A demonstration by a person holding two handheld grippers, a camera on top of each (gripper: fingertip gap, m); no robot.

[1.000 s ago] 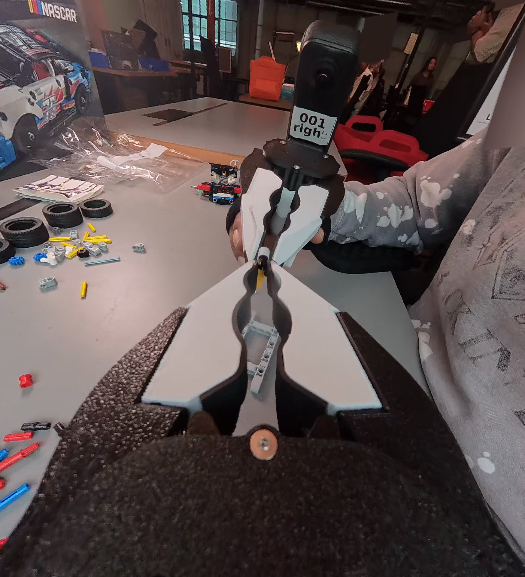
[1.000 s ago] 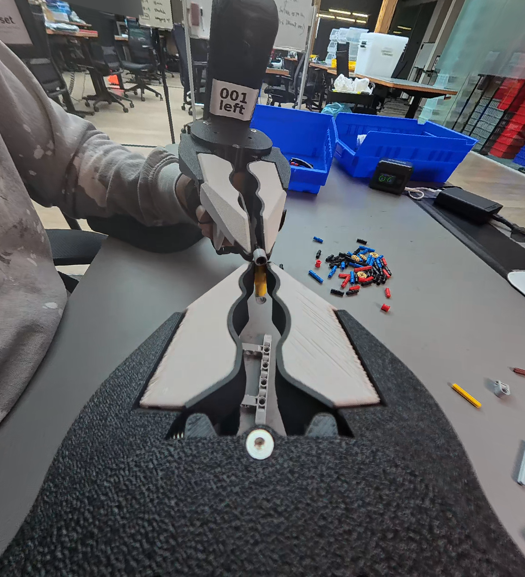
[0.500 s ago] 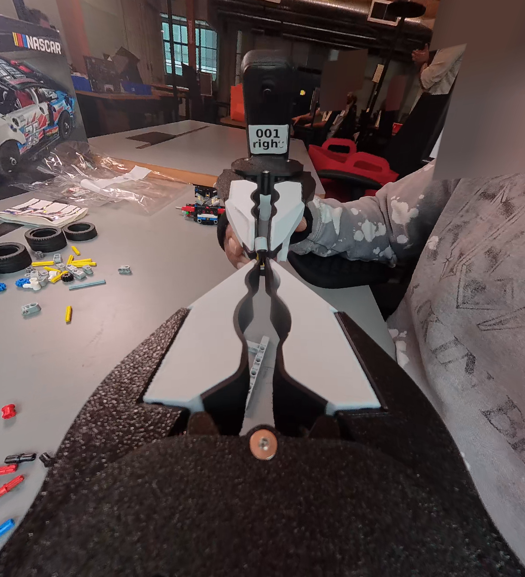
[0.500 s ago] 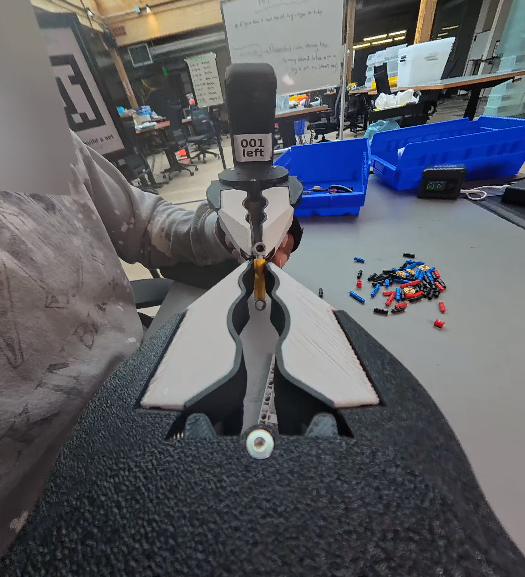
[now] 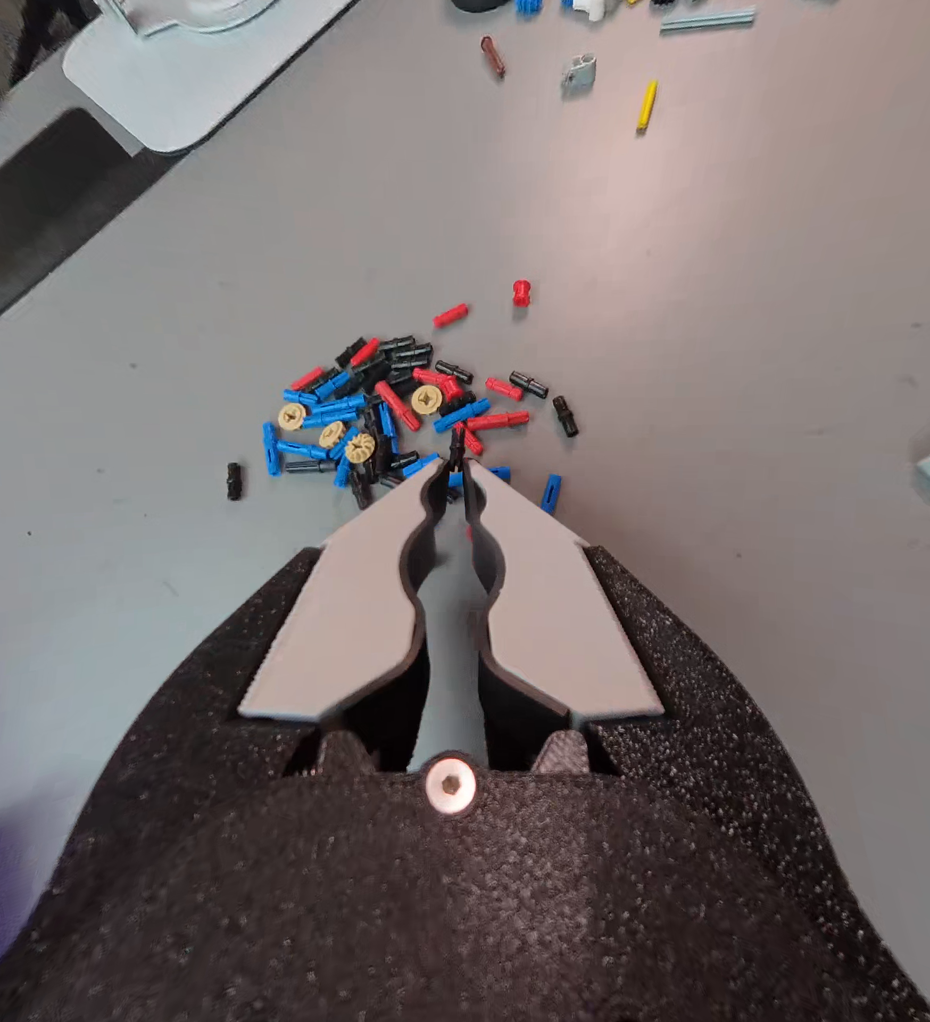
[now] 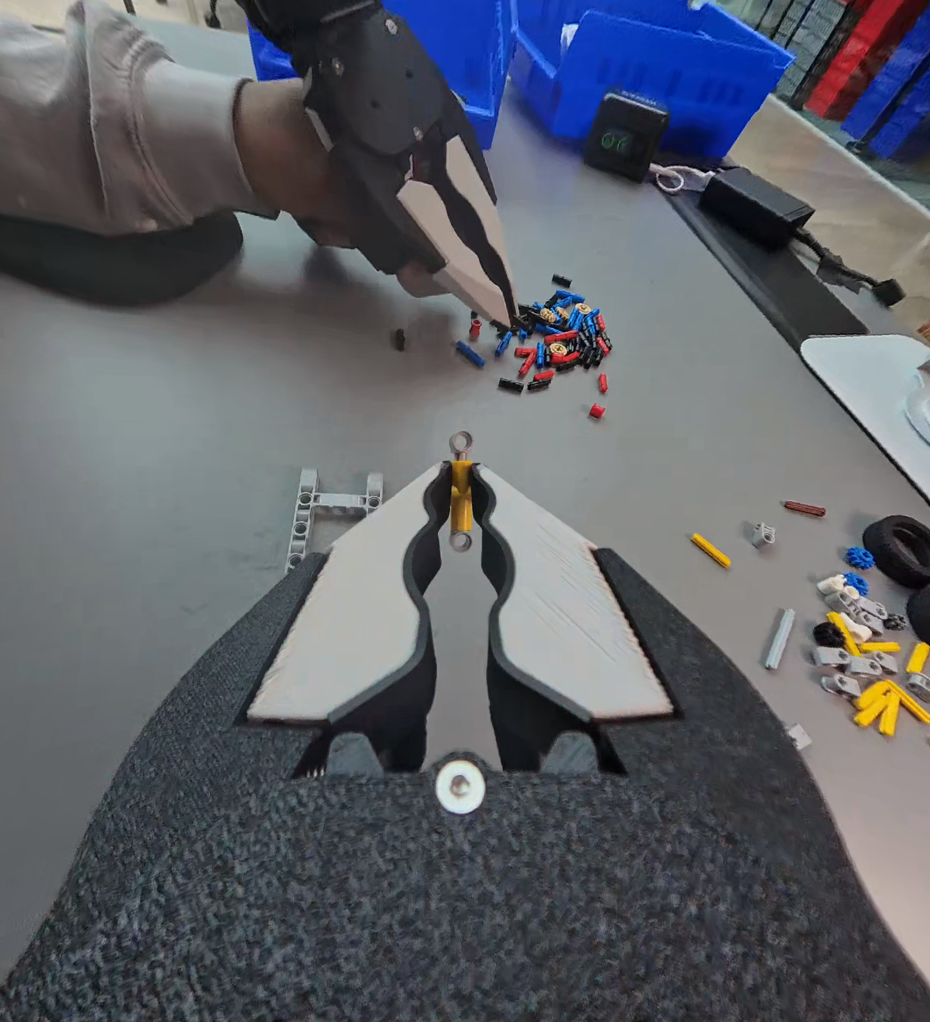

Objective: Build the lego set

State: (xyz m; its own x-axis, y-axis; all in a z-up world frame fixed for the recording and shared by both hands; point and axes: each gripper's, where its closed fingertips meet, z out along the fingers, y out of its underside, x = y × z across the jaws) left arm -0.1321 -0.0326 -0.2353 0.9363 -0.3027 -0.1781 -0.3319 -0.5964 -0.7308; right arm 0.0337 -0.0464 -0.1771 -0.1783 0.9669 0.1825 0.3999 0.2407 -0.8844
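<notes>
Left wrist view: my left gripper (image 5: 454,463) pinches a black pin (image 5: 455,445) at the near edge of the pin pile (image 5: 396,409) on the table (image 5: 728,276).

Right wrist view: my right gripper (image 6: 460,467) clamps a yellow shock absorber (image 6: 460,492), long axis pointing straight ahead, above the table; blue bins (image 6: 662,77) behind, contents unclear.

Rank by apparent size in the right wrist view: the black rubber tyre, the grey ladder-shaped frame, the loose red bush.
1. Black rubber tyre and grey ladder-shaped frame: similar, and the frame is partly hidden, so unranked.
2. Loose red bush: clearly smallest, though it lies farther away.
</notes>
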